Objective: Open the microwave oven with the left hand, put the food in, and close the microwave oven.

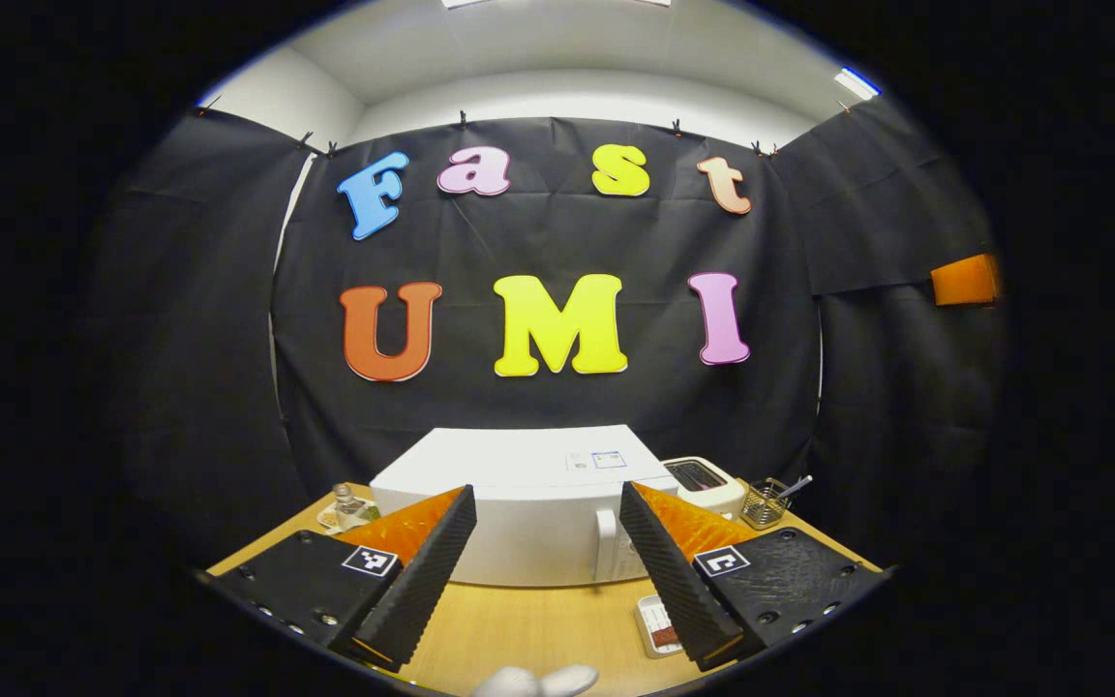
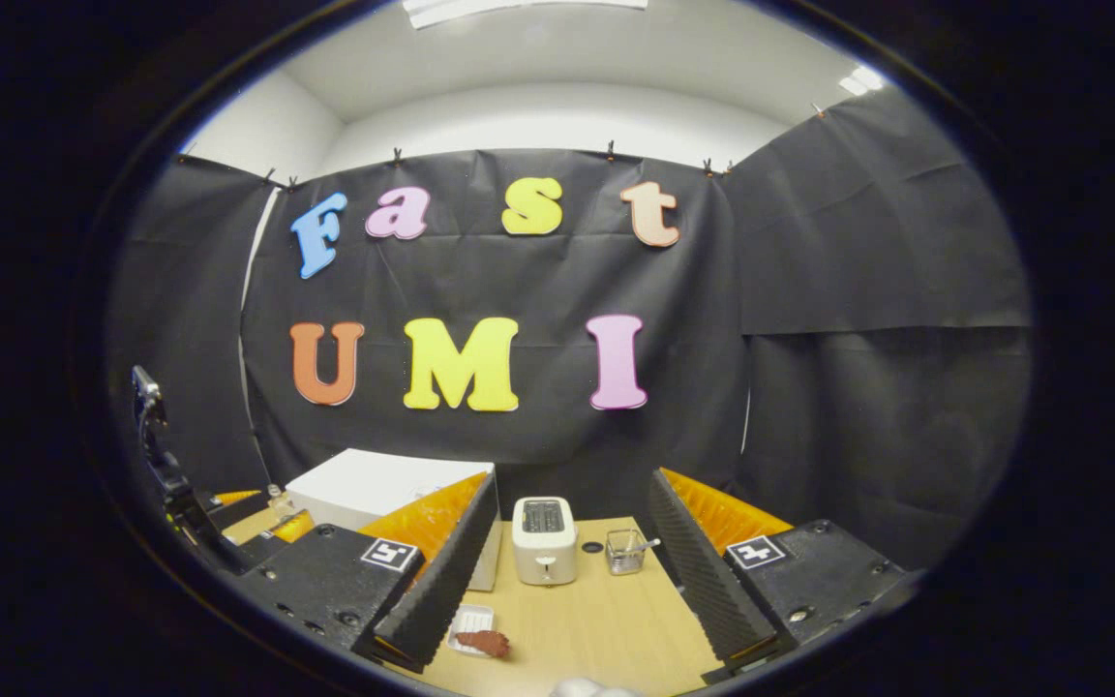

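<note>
In the left gripper view, the left hand-held gripper [image 1: 543, 571] is held above the wooden surface [image 1: 528, 629] with its two fingers spread wide apart and nothing between them. Framed between those fingers, a white microwave oven [image 1: 528, 503] is seen standing on the surface against the black cloth wall, its door shut and its vertical handle [image 1: 604, 547] at the right side of the front. A small white tray of food [image 1: 659, 627], holding a reddish-brown piece, is seen lying on the surface in front of the microwave's right corner, just beside the right finger's inner edge. To the right of the microwave a white toaster [image 1: 705, 482] is placed, and further right a small wire basket [image 1: 766, 503] with a utensil sticking out. At the microwave's left a small glass bottle [image 1: 346, 503] is seen on a dish. Something white and rounded [image 1: 538, 681] shows at the bottom edge; what it is cannot be told.

In the right gripper view, the right hand-held gripper [image 2: 567, 571] is likewise held over the surface [image 2: 596, 620] with its fingers wide apart and empty. The toaster [image 2: 544, 539] and the basket [image 2: 625, 552] are seen between the fingers, well apart from them. The microwave [image 2: 374, 484] is seen at the left, partly hidden by the left finger, and the tray of food [image 2: 478, 624] lies near that finger's tip. At the far left edge, part of the other gripper [image 2: 190, 513] is visible.
</note>
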Motion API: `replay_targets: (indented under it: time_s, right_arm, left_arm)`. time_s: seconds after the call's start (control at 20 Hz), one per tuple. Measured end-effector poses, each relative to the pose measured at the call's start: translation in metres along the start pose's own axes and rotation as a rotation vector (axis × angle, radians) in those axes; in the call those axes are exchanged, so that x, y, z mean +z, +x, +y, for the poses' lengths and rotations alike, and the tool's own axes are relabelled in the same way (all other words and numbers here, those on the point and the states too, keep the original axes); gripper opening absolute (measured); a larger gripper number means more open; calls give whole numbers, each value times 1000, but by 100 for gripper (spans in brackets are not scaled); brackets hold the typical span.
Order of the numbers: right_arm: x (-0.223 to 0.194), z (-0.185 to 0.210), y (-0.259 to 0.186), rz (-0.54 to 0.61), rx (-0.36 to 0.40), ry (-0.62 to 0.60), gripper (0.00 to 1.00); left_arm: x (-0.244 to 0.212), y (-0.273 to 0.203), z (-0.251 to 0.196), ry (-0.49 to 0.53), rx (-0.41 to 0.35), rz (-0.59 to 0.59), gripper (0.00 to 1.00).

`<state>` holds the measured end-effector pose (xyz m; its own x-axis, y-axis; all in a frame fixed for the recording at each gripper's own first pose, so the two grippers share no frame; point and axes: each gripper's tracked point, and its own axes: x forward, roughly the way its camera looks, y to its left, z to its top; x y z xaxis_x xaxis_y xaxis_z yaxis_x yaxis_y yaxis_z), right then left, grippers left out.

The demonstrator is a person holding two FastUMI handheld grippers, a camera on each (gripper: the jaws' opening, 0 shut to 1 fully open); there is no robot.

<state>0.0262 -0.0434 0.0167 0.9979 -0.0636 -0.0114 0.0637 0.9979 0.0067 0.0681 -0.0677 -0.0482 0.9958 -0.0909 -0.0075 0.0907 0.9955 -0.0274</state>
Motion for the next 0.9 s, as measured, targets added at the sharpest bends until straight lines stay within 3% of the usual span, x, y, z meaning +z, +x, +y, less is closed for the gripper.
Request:
replay_targets:
  time_s: [0.05,0.1,0.3,0.35,0.4,0.45,0.5,0.55,0.6,0.65,0.8,0.85,0.9]
  right_arm:
    - [1,-3,1,4,-8,-9,91]
    - [1,-7,1,8,-16,-20,100]
    - [1,-23,6,32,-62,-55,100]
    - [1,-26,8,40,-71,-61,91]
    - [0,-30,9,46,-85,-66,91]
    - [0,-34,11,50,-99,-66,100]
    - [-3,-37,12,58,-111,-67,91]
    - [-6,-38,14,71,-120,-73,90]
    - [-10,-39,16,81,-124,-84,91]
    - [-10,-42,17,85,-133,-94,100]
    - [-14,-46,24,99,-147,-112,100]
    - [-14,-47,25,101,-152,-112,100]
    - [-15,-49,29,101,-152,-111,100]
  left_arm:
    - [-9,9,-7,-11,-9,3,95]
    - [-18,20,-13,-14,-12,8,95]
    - [-71,68,-29,-22,-7,57,95]
    - [-86,77,-31,-25,-1,85,95]
    - [-100,90,-33,-34,3,107,96]
    - [-110,102,-34,-42,8,118,95]
    - [-120,112,-35,-45,10,130,95]
    - [-132,124,-37,-44,15,144,95]
    - [-140,136,-40,-34,16,149,95]
    - [-146,146,-40,-23,24,147,94]
    - [-167,167,-48,-29,19,174,94]
    - [-171,170,-50,-29,12,179,83]
    - [-172,173,-52,-26,8,180,83]
